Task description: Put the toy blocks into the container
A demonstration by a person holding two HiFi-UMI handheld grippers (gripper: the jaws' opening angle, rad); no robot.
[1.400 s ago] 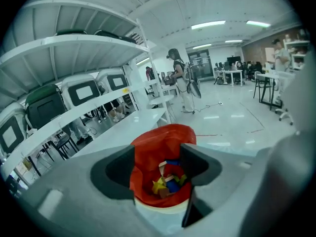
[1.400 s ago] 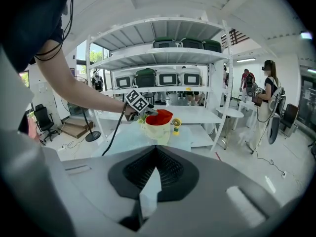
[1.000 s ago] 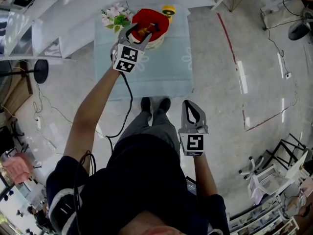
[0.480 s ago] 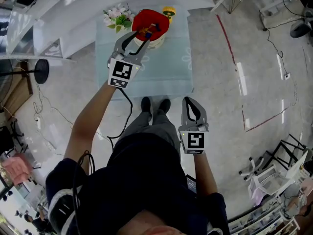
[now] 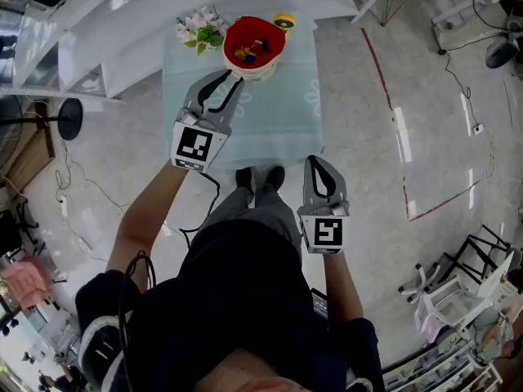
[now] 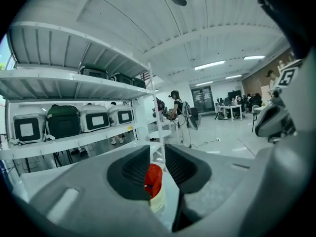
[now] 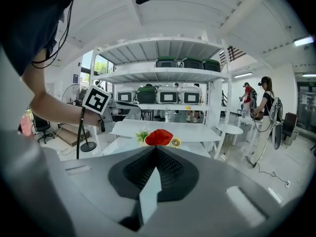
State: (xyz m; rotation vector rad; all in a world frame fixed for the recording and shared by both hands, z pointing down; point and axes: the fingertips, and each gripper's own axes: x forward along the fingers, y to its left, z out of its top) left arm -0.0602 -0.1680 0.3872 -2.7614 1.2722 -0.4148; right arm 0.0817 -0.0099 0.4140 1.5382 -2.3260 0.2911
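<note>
The container is a red bowl at the far end of the pale blue table, with several coloured toy blocks lying inside it. My left gripper hovers just short of the bowl, on the side nearer the person. Its jaws have just been closing and now stand a narrow gap apart with nothing between them. In the left gripper view the red bowl shows through that gap, beyond the left gripper. My right gripper hangs shut and empty near the table's front edge. The right gripper points at the red bowl.
A bunch of flowers lies left of the bowl and a small yellow object right of it. White shelving stands behind and left of the table. A fan stand is on the floor at left.
My left gripper has drawn back from over the bowl toward the person and risen, and its jaws have narrowed. The blocks in the bowl are now uncovered. The right gripper has barely shifted.
</note>
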